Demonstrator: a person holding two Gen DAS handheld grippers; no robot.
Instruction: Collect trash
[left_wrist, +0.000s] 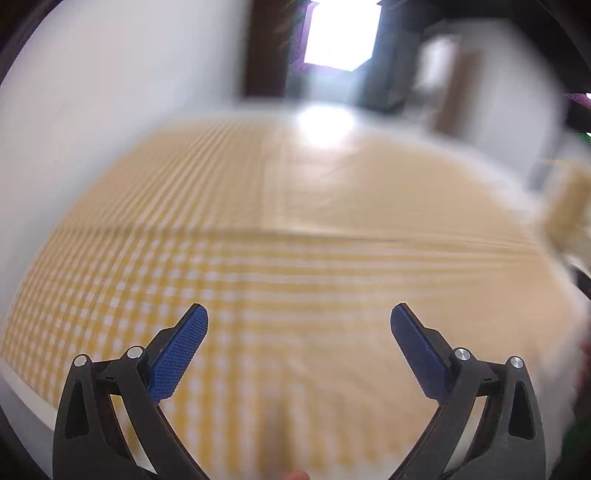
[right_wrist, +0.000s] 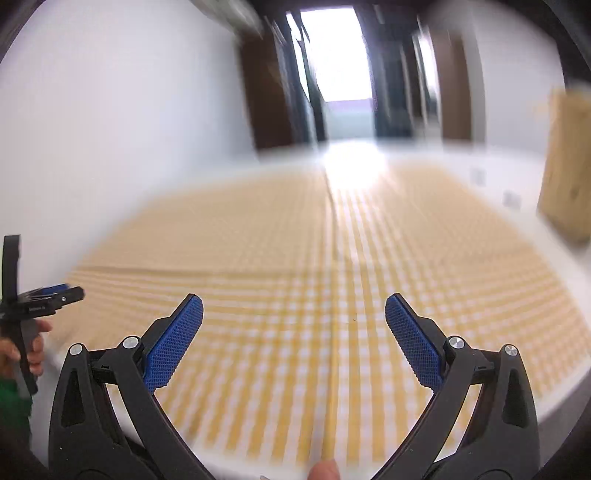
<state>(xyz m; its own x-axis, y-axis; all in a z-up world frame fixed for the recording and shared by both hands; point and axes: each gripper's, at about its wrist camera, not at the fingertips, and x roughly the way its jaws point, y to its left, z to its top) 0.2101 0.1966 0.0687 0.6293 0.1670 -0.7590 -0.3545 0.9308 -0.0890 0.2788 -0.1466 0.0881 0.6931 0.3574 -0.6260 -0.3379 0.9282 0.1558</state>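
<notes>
No trash shows in either view; both frames are motion-blurred. My left gripper (left_wrist: 299, 314) is open over a yellow-and-white checked tablecloth (left_wrist: 295, 229), nothing between its blue pads (left_wrist: 181, 350). My right gripper (right_wrist: 293, 304) is open as well, above the same checked cloth (right_wrist: 332, 258), its blue pads (right_wrist: 173, 347) empty. In the right wrist view the left gripper (right_wrist: 55, 291) appears at the far left edge, held by a hand (right_wrist: 33, 350).
White walls (right_wrist: 110, 110) flank a bright doorway (right_wrist: 336, 55) with dark wooden frames beyond the table. A tan wooden object (right_wrist: 569, 166) stands at the right edge of the table. The table's white edge (right_wrist: 554, 402) runs close at lower right.
</notes>
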